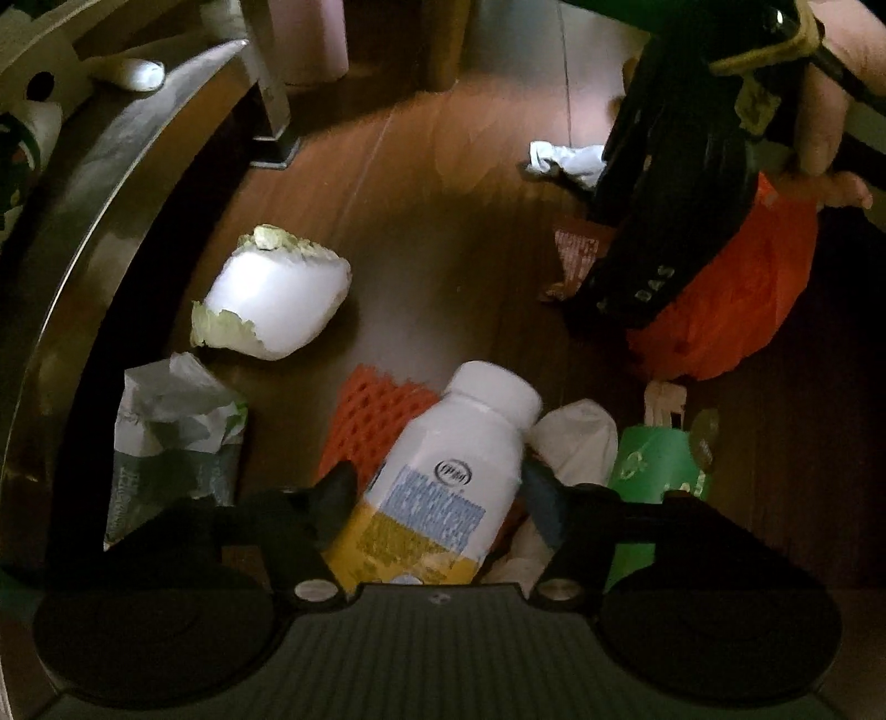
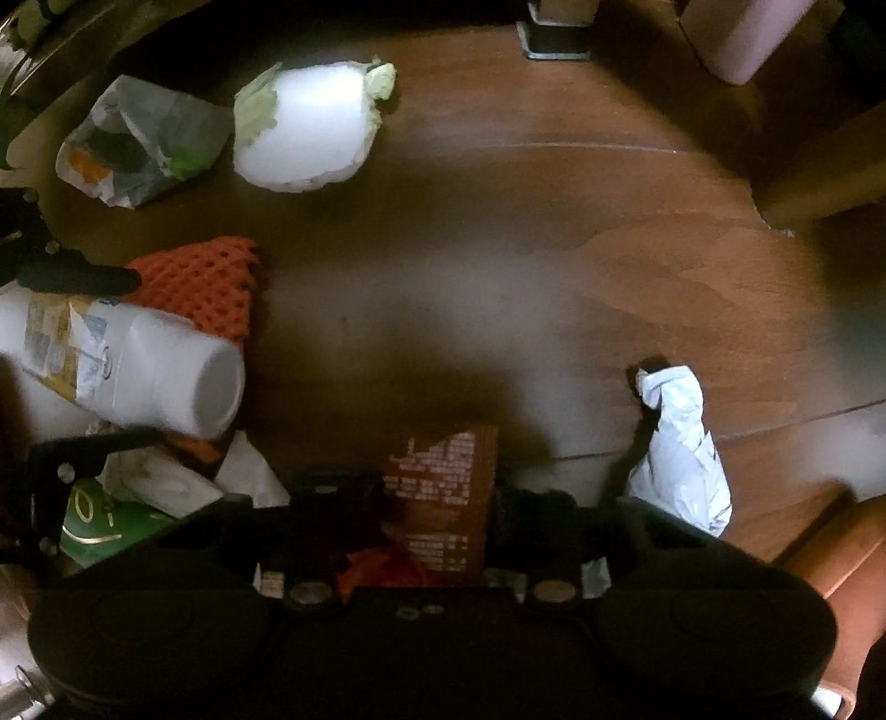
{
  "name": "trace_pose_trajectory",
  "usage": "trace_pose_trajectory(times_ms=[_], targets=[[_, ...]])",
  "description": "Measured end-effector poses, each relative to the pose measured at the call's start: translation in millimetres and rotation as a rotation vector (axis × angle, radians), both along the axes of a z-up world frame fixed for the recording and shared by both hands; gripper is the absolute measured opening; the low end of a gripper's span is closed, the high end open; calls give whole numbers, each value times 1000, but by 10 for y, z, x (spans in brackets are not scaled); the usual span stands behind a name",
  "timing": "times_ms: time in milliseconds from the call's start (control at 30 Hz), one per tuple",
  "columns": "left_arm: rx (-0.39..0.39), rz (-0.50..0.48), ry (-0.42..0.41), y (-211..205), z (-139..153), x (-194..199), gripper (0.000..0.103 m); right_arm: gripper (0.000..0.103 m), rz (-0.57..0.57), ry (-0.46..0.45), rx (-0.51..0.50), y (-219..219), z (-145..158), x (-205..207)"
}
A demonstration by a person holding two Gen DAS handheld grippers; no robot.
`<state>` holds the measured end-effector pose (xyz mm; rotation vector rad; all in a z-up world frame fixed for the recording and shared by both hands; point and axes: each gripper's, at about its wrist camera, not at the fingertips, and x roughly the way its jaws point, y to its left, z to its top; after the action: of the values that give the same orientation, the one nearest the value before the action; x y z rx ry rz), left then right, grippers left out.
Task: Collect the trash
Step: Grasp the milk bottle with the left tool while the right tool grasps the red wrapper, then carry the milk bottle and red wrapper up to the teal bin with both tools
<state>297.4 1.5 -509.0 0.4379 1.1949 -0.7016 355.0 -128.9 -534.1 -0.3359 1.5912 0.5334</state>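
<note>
A white plastic bottle (image 1: 459, 459) with a blue and yellow label lies tilted between the fingers of my left gripper (image 1: 437, 487), which presses on its sides; the right wrist view shows the same bottle (image 2: 138, 365) at far left. My right gripper (image 2: 437, 487) points down at the wooden floor and is shut on a brown printed wrapper (image 2: 443, 487). From the left wrist view, the right gripper (image 1: 609, 293) stands at upper right in a person's hand, with the brown wrapper (image 1: 576, 255) at its tip. An orange plastic bag (image 1: 736, 299) sits just behind it.
Around the bottle lie an orange foam net (image 1: 371, 410), a cabbage chunk (image 1: 277, 299), a crumpled plastic bag (image 1: 171, 437), a white tissue (image 1: 576, 437) and a green packet (image 1: 653, 459). Crumpled white paper (image 2: 681, 443) lies at right. A metal table leg (image 2: 559, 33) and a pink bin (image 2: 742, 33) stand beyond.
</note>
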Motion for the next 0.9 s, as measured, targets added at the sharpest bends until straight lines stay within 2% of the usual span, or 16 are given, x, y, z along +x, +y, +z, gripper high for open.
trace_pose_trajectory(times_ms=[233,433,733,900], targets=[[-15,124,12,110,123,54,57,30,6,-35,-12,29,277,51],[-23,190,-3,225,505,49,56,30,-2,-97,20,45,876,110],[-80,274,-80,357,1665,-126,54,29,3,-269,99,-35,2190,-5],[-105,330,-169,323,2460,-339,54,28,-30,-354,148,-200,3035,-219]])
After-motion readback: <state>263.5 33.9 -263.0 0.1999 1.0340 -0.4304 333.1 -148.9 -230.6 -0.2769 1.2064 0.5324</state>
